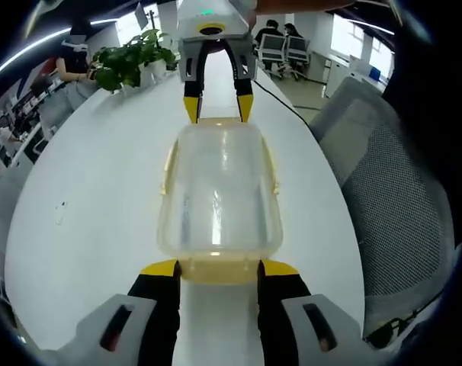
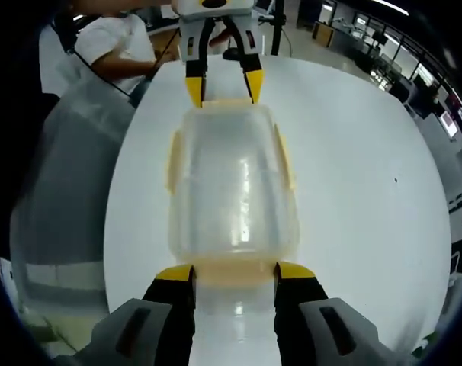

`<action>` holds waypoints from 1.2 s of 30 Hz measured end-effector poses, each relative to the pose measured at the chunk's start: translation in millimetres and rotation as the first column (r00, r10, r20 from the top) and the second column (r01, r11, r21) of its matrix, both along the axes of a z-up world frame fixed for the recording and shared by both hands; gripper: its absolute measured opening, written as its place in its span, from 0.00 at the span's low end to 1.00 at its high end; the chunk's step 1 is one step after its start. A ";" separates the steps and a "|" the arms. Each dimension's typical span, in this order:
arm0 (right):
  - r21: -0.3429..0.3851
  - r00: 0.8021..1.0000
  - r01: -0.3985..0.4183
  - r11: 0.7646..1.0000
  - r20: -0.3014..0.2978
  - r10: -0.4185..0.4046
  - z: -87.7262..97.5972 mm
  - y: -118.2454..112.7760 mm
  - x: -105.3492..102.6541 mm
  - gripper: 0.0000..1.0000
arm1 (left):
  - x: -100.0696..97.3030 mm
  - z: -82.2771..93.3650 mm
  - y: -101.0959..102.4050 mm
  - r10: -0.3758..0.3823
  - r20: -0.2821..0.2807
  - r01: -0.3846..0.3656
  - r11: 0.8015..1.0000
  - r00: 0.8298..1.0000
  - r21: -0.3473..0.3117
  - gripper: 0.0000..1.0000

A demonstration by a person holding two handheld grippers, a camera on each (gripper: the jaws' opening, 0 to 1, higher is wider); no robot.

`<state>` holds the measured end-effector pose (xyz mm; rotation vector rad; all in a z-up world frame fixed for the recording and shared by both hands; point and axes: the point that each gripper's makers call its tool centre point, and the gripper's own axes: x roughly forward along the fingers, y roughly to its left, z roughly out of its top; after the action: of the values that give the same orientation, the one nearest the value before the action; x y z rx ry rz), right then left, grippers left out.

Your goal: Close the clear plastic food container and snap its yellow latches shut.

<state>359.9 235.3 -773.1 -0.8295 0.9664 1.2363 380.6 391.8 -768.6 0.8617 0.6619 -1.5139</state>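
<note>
The clear plastic food container [image 1: 219, 191] sits lid-on in the middle of the white table [image 1: 86, 229], and I have a gripper at each of its short ends, facing one another along its length. In the left gripper view my left gripper [image 1: 219, 268] has its yellow-tipped jaws spread apart, straddling the near end latch [image 1: 219, 271]; the right gripper [image 1: 218, 107] shows at the far end. In the right gripper view the same arrangement is mirrored: the right gripper [image 2: 232, 273] stands with jaws apart on either side of its end latch [image 2: 235, 271], neither clamped on anything. I judge they are set like this so each can press an end latch down while the other steadies the box.

The side latches [image 2: 174, 160] look flared out from the walls, so I take them as not snapped. Whether the lid is fully seated I cannot tell; the clear plastic and glare blur the rim. Whether the jaw tips touch the end latches is also hard to make out. A potted plant [image 1: 128, 61] stands at the table's far end, and a mesh chair [image 1: 391, 191] is just beside the table.
</note>
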 end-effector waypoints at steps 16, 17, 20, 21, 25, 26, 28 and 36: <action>-0.012 1.000 0.005 1.000 0.003 -0.005 0.3 -24.7 0.2 0.39 | 0.9 -0.4 -24.0 0.000 0.007 0.000 1.000 1.000 -0.008 0.38; -0.011 1.000 0.005 1.000 0.004 -0.005 0.5 -26.3 0.4 0.39 | 0.6 0.0 -24.7 0.000 0.008 0.000 1.000 1.000 -0.009 0.38; -0.009 1.000 0.008 1.000 0.001 -0.008 1.3 -31.7 0.7 0.39 | 1.4 1.8 -30.7 -0.002 0.005 0.002 1.000 1.000 -0.011 0.38; -0.009 1.000 0.009 1.000 0.001 -0.009 1.5 -33.0 0.6 0.39 | 1.8 1.8 -32.6 -0.003 0.004 0.003 1.000 1.000 -0.011 0.38; -0.015 1.000 0.012 1.000 0.003 -0.012 1.4 -41.4 1.6 0.39 | 2.8 0.7 -41.1 -0.005 0.004 0.005 1.000 1.000 -0.011 0.38; -0.019 1.000 0.013 1.000 0.001 -0.013 1.1 -43.8 1.3 0.39 | 2.9 0.8 -43.8 -0.007 0.006 0.007 1.000 1.000 -0.012 0.38; -0.025 1.000 0.012 1.000 0.003 -0.012 0.8 -48.4 2.0 0.39 | 3.0 1.2 -48.1 -0.006 0.003 0.006 1.000 1.000 -0.013 0.38; -0.042 1.000 0.014 0.999 -0.005 -0.015 -0.7 -61.0 -0.9 0.39 | 0.9 0.3 -59.8 -0.007 -0.002 0.007 1.000 1.000 -0.016 0.38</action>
<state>359.0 174.4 -773.7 -0.8513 1.0043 1.2098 381.5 331.9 -768.3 0.8513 0.6477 -1.5245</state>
